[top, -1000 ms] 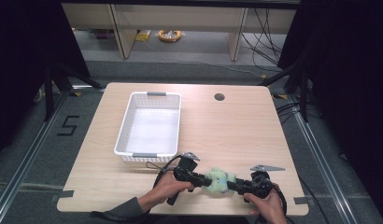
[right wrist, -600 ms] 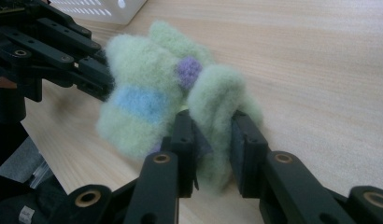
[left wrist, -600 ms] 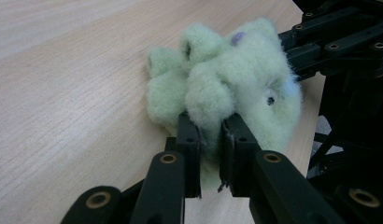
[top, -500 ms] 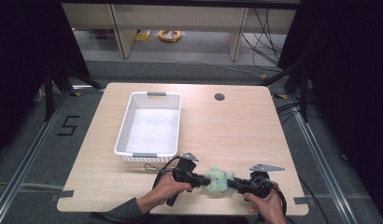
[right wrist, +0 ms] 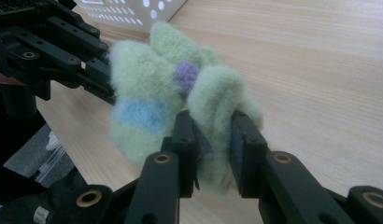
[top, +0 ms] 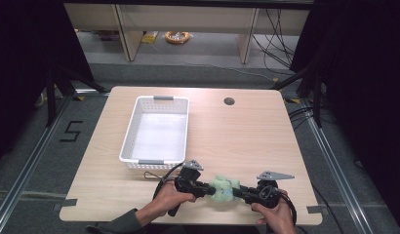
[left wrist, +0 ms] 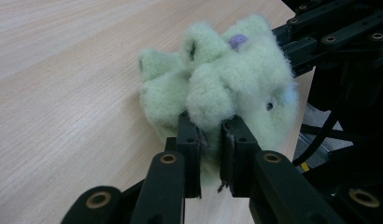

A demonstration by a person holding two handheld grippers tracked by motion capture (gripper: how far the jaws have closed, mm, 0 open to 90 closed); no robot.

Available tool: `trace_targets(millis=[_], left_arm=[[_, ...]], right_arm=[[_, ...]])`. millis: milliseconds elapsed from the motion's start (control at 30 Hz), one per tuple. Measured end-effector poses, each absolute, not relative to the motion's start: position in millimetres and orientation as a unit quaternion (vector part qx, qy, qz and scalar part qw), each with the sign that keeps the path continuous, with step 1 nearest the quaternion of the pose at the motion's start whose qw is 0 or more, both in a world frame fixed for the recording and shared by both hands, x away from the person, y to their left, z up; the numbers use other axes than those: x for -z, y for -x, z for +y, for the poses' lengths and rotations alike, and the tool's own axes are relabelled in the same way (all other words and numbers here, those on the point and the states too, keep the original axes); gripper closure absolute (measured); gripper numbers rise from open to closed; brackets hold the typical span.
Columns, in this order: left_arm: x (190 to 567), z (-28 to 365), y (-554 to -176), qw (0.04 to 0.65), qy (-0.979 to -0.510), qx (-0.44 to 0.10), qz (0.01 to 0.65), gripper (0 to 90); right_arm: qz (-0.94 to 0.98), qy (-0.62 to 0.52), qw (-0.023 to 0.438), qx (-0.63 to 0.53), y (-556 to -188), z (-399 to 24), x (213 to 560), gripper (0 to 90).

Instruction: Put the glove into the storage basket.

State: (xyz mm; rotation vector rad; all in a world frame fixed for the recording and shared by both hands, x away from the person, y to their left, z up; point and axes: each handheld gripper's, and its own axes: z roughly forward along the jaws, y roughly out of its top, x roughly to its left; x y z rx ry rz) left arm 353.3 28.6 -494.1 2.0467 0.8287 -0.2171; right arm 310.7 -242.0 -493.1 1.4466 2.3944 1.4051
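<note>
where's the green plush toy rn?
High view: green plush toy at the table's near edge, pinched between left gripper and right gripper, just right of the white basket.

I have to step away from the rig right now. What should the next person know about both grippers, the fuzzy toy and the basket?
Left gripper: jaws have just closed onto a fold of the green plush toy.
Right gripper: likewise, pinching the toy's other side.
Toy: held between both grippers at the table's near edge.
White basket: beyond the left gripper, nothing seen inside.
Done: both grips made.
Left: probably lifting the toy into the basket.
</note>
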Motion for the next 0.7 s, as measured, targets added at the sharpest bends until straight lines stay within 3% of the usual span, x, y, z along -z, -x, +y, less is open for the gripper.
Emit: trace_targets(millis=[33, 167, 400, 433, 700], left_arm=[[493.5, 29.0, -352.5, 0.447, -0.824, 0.089, 0.336, 78.8], [491.4, 34.2, -351.6, 0.449, -0.825, 0.085, 0.333, 78.8], [484.6, 42.2, -349.6, 0.457, -0.82, 0.083, 0.336, 78.6], [484.4, 43.0, -350.3, 0.458, -0.818, 0.086, 0.335, 78.6], [477.5, 51.5, -350.7, 0.464, -0.816, 0.086, 0.334, 78.2]], right_arm=[[0.759, -0.471, -0.011, -0.449, -309.0, -239.5, 492.0, 74.2], [0.767, -0.457, 0.006, -0.451, -308.9, -237.6, 488.9, 74.2], [0.76, -0.457, -0.011, -0.462, -307.1, -229.2, 483.8, 74.2], [0.769, -0.444, 0.007, -0.46, -309.5, -229.9, 483.5, 74.2], [0.769, -0.447, 0.0, -0.457, -311.3, -221.0, 475.3, 74.2]])
